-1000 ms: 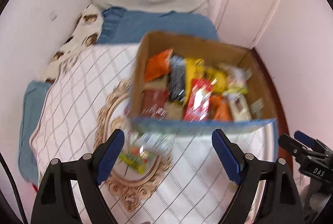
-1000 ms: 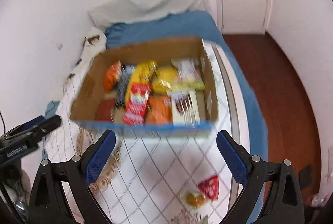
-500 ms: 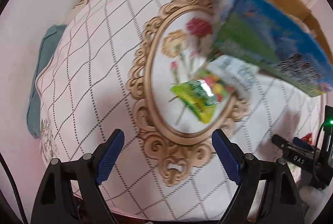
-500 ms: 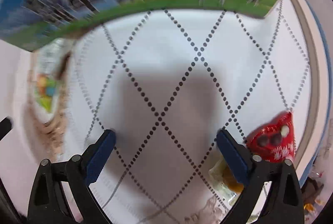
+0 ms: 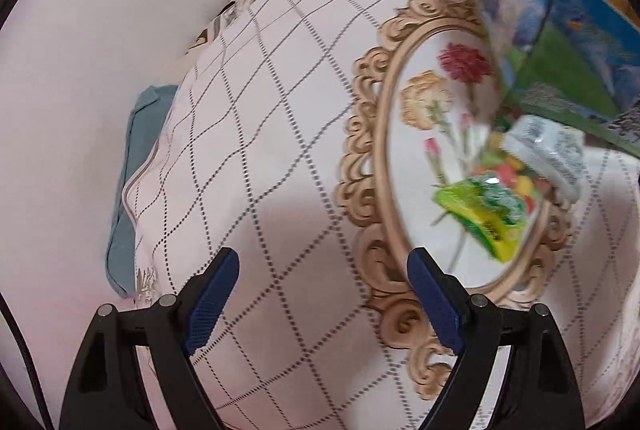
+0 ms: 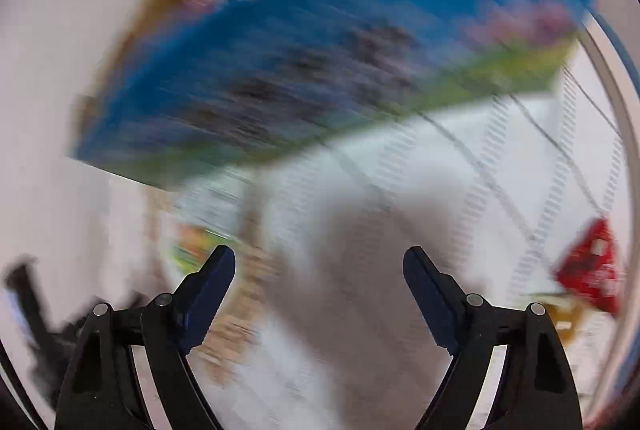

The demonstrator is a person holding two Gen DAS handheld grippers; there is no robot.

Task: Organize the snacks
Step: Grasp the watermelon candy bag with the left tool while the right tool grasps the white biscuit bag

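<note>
Both the left gripper (image 5: 322,280) and right gripper (image 6: 318,276) are hovering with jaws wide, empty; the candy bag (image 5: 486,214) at two o'clock, touching the snack box (image 5: 568,42), risks snagging.

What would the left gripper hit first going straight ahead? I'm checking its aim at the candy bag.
Probably the bare bedspread: the open left gripper points left of the candy bag. Depth is unclear.

Green candy bag (image 5: 486,216) flat beside blue box (image 5: 576,42).
</note>
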